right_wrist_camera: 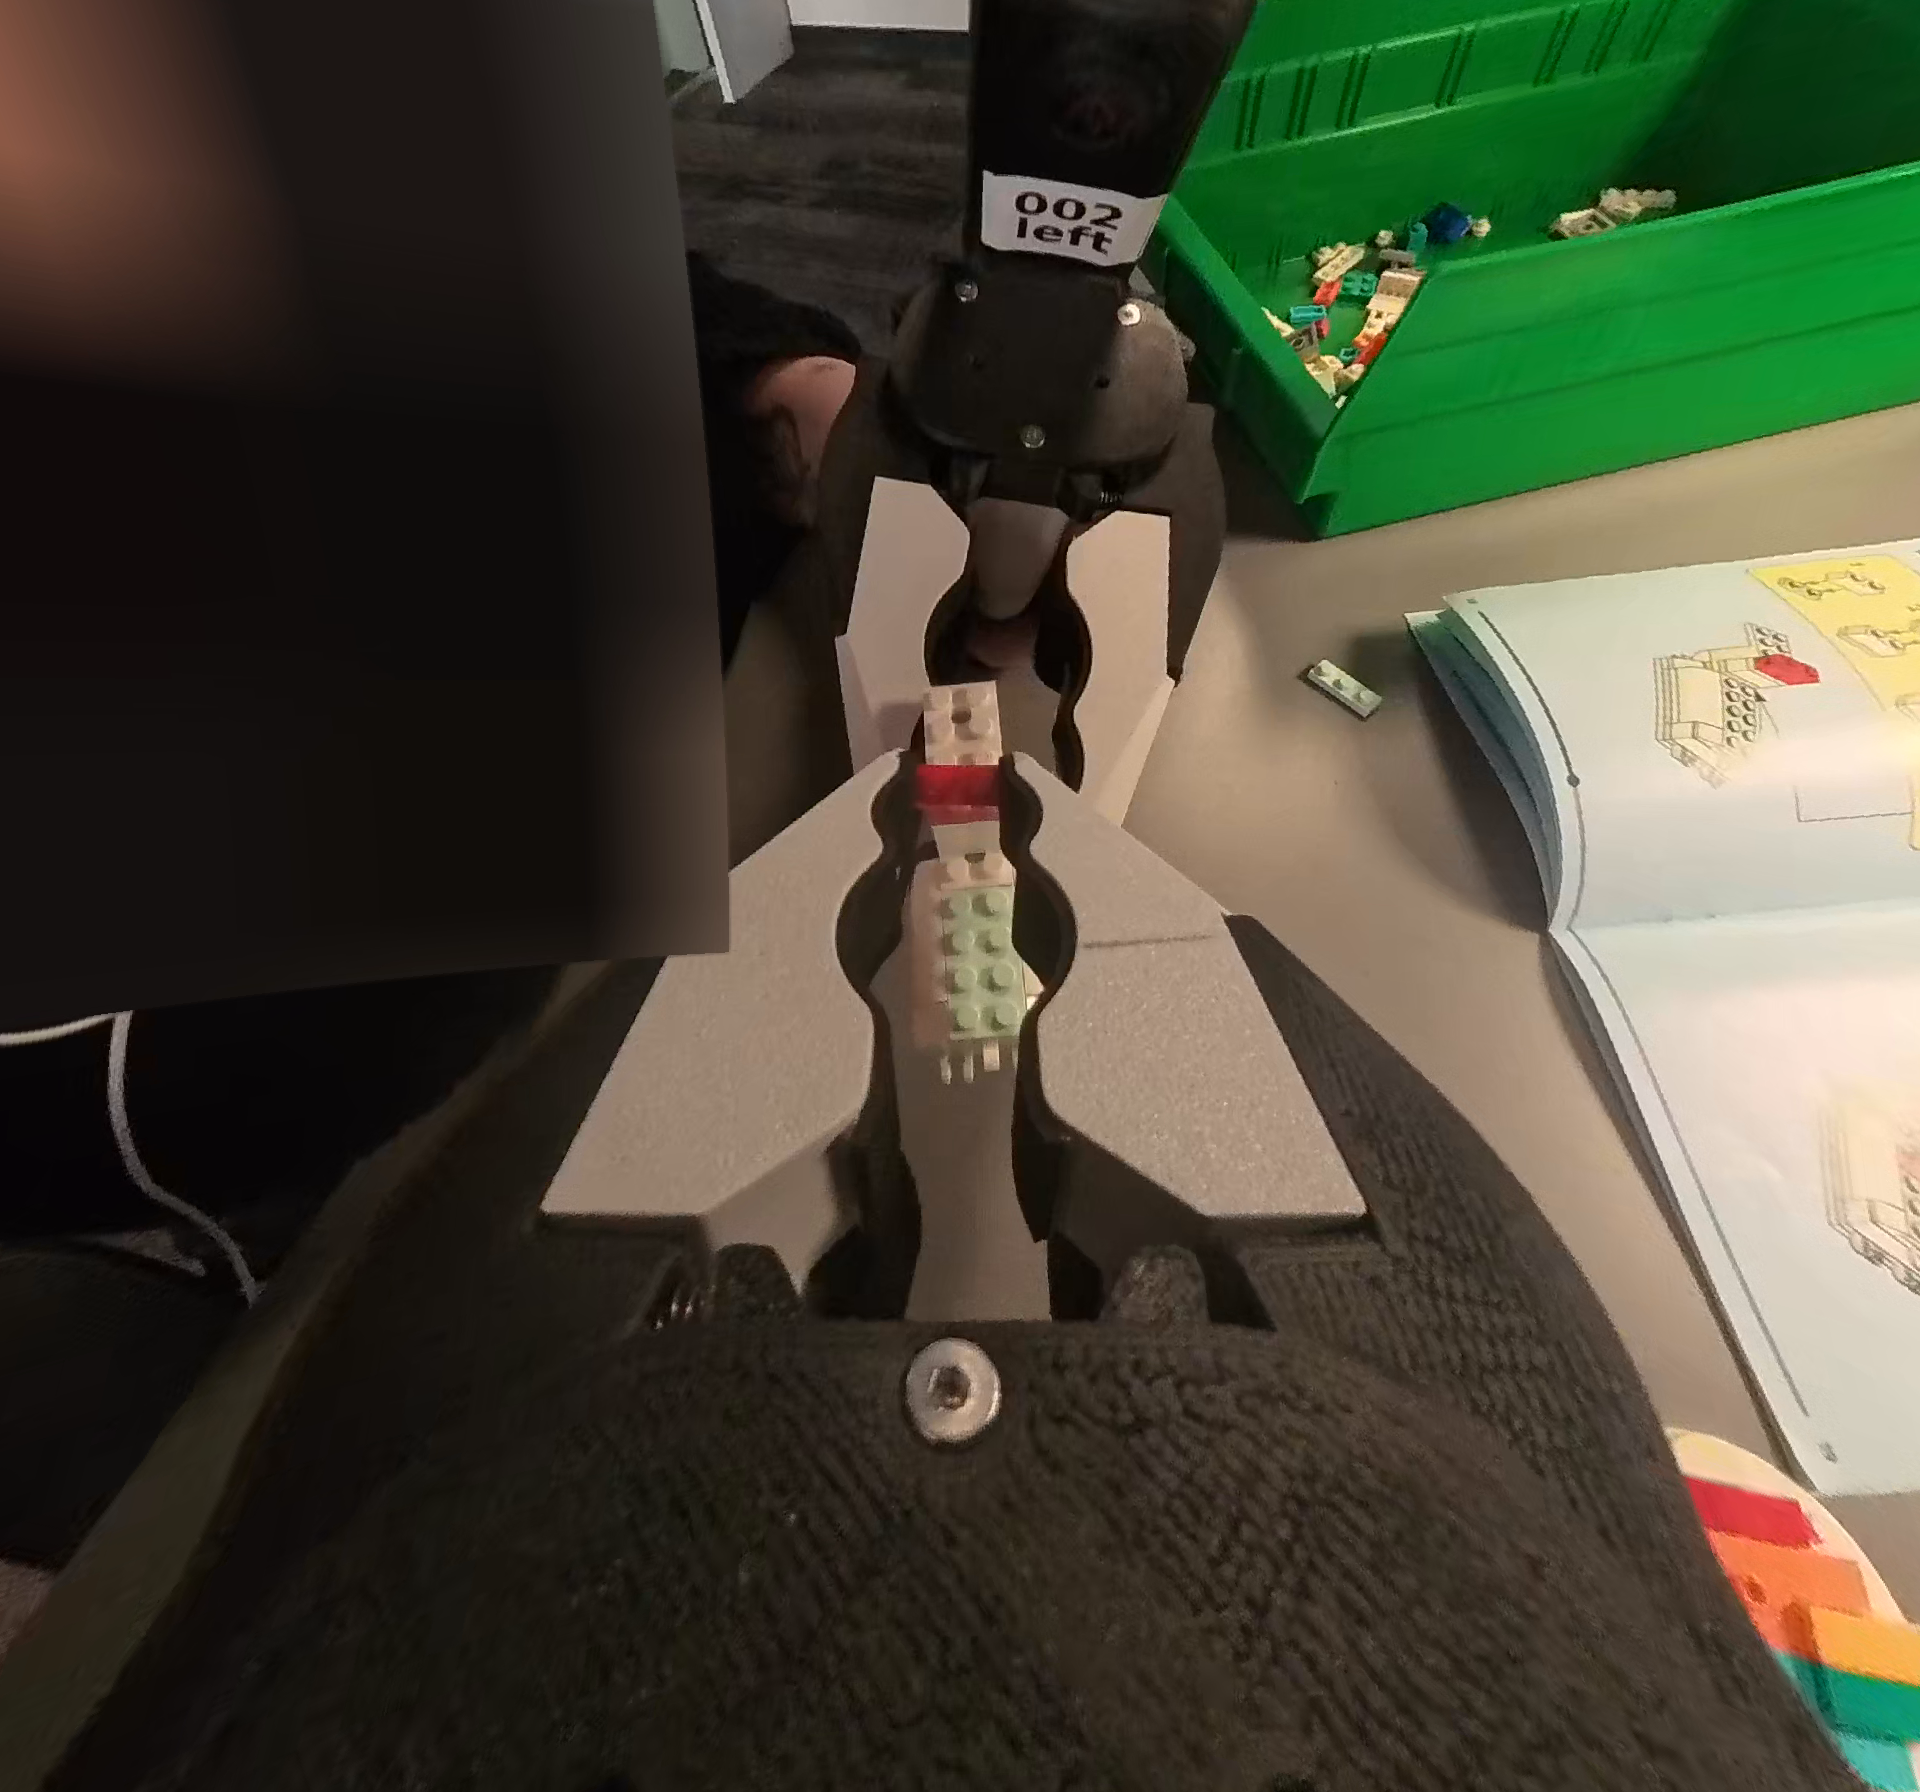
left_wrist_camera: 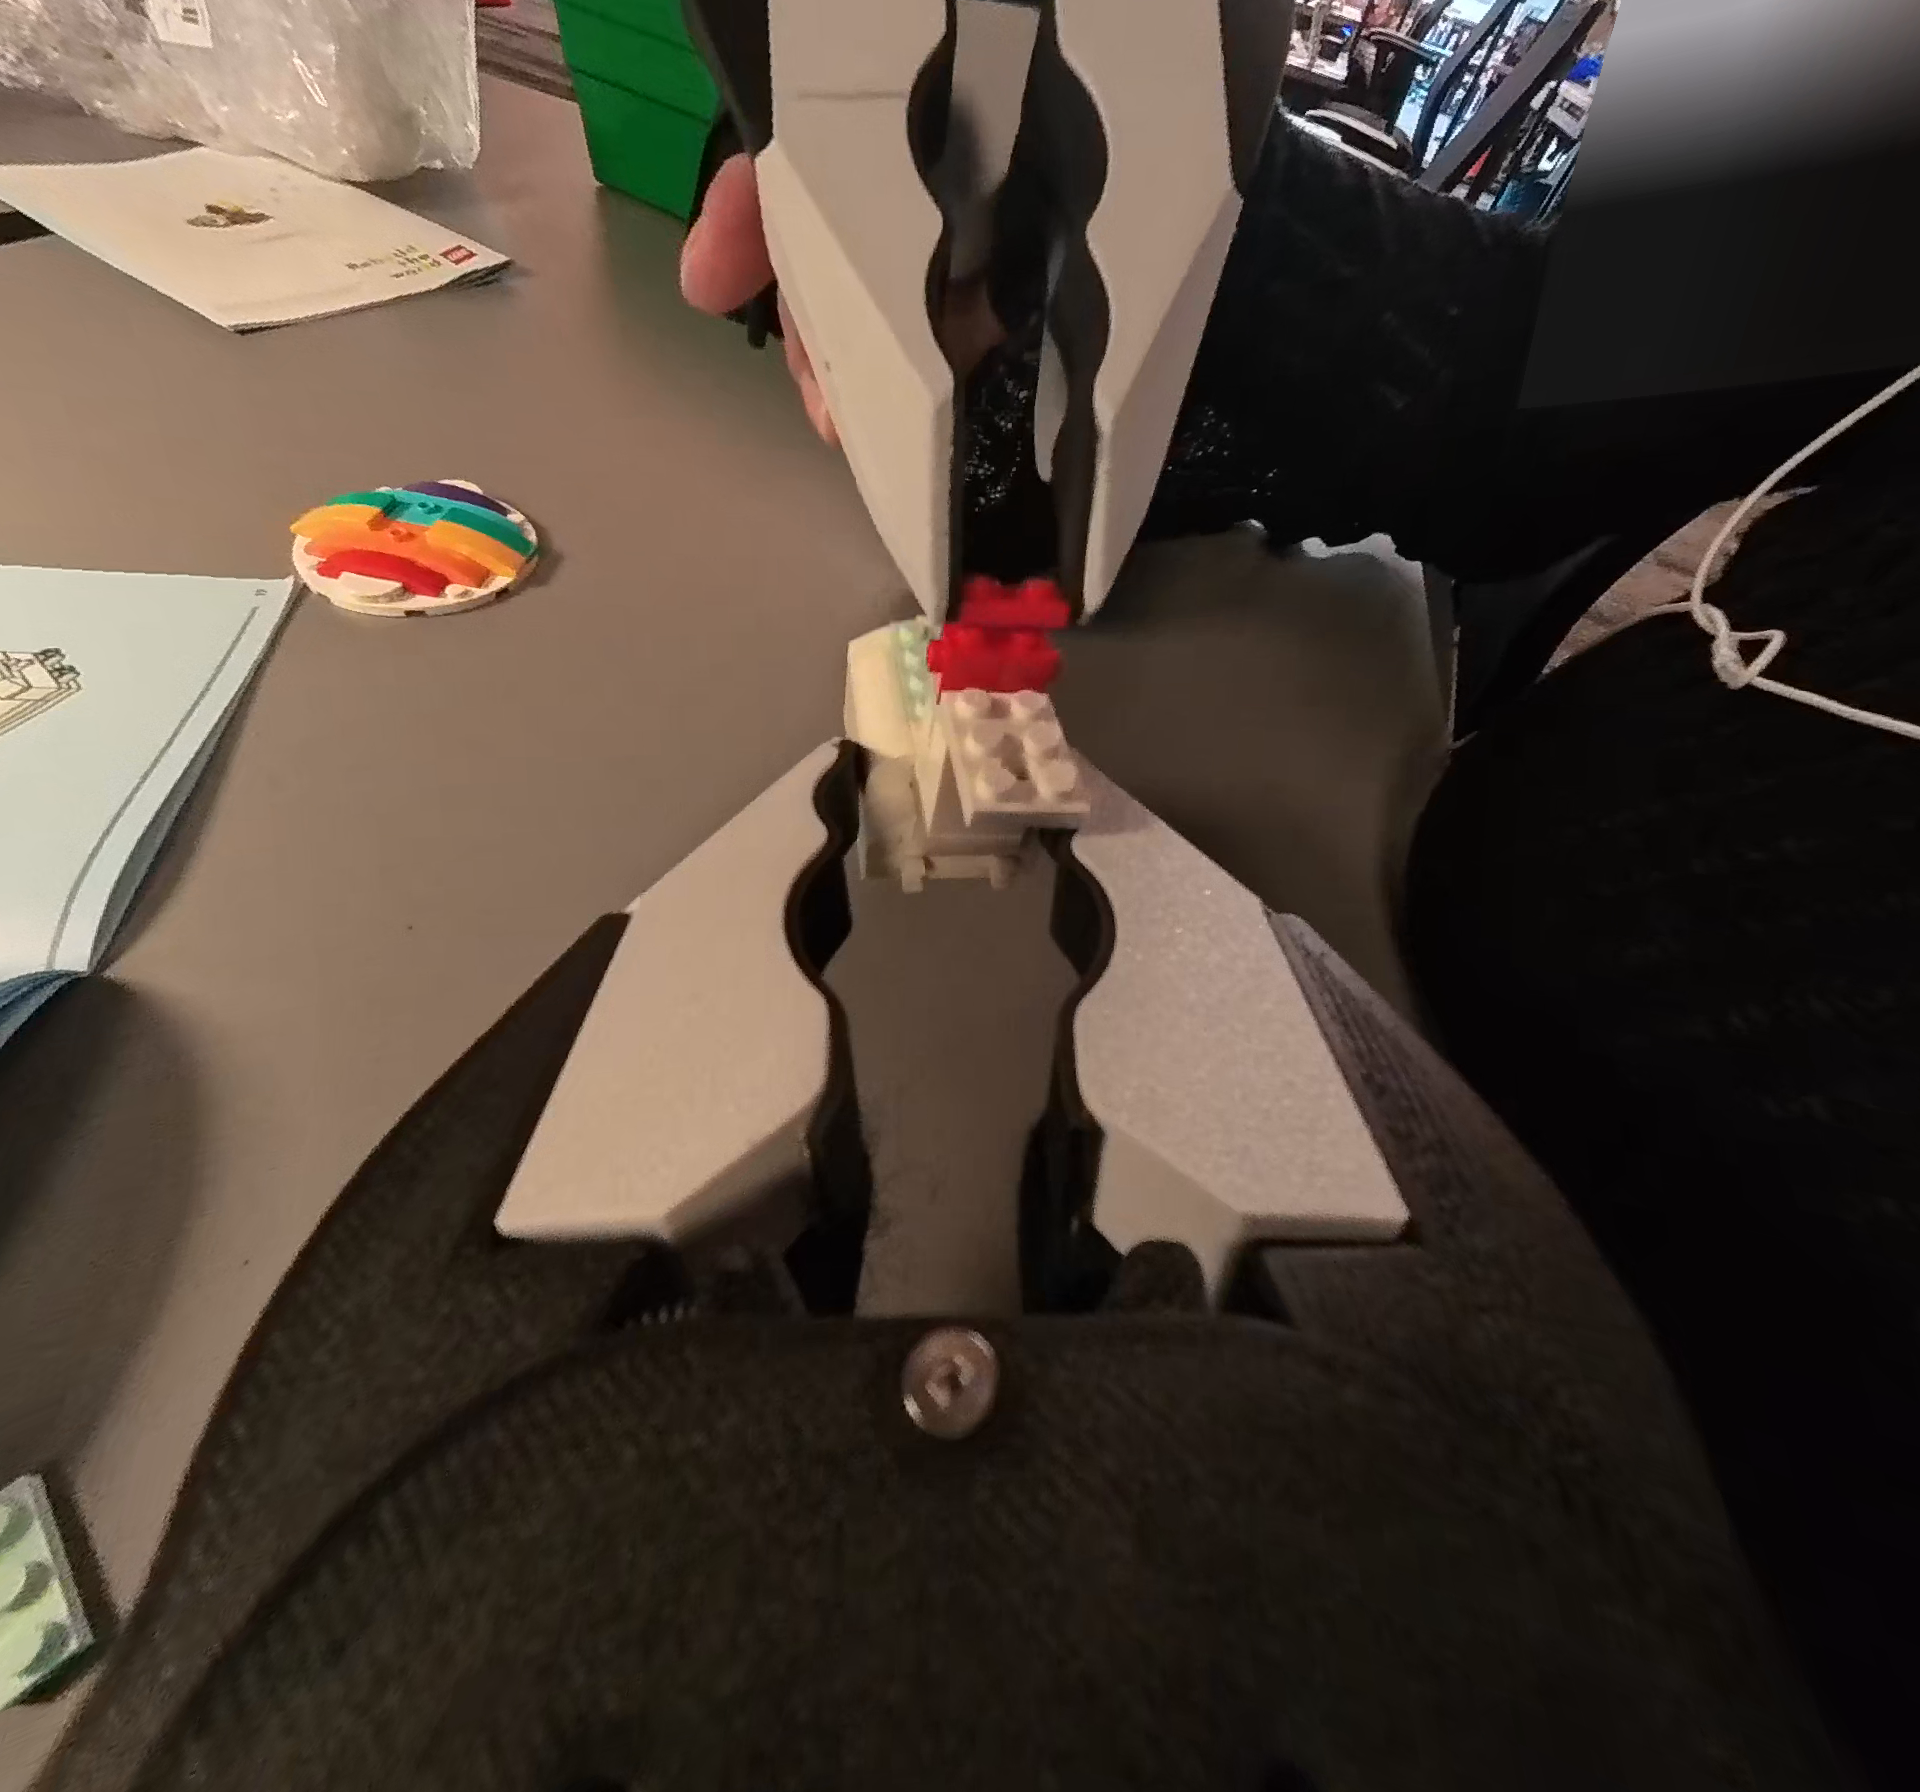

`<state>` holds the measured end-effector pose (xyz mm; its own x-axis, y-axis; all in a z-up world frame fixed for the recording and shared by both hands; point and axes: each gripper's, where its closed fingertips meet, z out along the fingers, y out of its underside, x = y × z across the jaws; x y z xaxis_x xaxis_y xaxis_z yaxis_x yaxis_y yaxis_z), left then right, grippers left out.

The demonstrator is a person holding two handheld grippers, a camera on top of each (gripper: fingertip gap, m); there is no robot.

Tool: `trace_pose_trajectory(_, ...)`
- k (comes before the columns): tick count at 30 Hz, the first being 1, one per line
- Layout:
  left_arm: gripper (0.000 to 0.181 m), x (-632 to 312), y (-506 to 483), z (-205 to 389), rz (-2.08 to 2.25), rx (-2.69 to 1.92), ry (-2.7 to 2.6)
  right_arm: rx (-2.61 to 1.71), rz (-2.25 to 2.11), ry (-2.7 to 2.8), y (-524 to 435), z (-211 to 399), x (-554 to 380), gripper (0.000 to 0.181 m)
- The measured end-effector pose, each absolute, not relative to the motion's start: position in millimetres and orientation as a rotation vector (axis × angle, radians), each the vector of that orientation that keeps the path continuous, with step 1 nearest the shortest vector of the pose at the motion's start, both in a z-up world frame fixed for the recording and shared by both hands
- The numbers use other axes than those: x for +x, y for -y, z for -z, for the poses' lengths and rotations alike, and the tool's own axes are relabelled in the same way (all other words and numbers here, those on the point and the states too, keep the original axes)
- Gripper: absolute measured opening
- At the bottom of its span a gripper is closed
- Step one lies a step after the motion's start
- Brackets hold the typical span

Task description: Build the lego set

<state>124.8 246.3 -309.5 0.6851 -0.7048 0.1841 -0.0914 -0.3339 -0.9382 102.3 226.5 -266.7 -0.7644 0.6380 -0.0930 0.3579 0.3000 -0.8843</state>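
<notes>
My left gripper (left_wrist_camera: 956,807) is shut on a small white Lego model (left_wrist_camera: 997,766) with a mint green strip along one side, held above the grey table (left_wrist_camera: 520,859). My right gripper (left_wrist_camera: 1013,599) comes in from the far side, shut on a red brick (left_wrist_camera: 1013,604) at the model's far end. A second red layer (left_wrist_camera: 992,656) sits just under it; I cannot tell whether they are joined. In the right wrist view my right gripper (right_wrist_camera: 958,781) clamps the red brick (right_wrist_camera: 958,788). The model (right_wrist_camera: 977,973) lies between its fingers. The left gripper (right_wrist_camera: 977,724) holds the far white end.
A round rainbow Lego build (left_wrist_camera: 416,547) lies on the table to the left. An open instruction booklet (right_wrist_camera: 1714,911), a closed booklet (left_wrist_camera: 260,246) and a plastic bag (left_wrist_camera: 239,7) are nearby. A green bin (right_wrist_camera: 1610,392) holds loose bricks. A small grey plate (right_wrist_camera: 1343,686) lies beside the booklet. The gap from one gripper's tips to the other's is roughly 5 cm. Left tips and right tips are each some 15 cm from the small grey plate (right_wrist_camera: 1343,686).
</notes>
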Motion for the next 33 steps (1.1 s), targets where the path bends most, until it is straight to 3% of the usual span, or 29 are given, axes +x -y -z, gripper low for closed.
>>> trace_pose_trajectory(33,0.034,126.9,-245.9,313.0,0.703,-1.844,-0.655,-0.87,-1.355,2.348,-224.6,271.5,104.9,0.016)
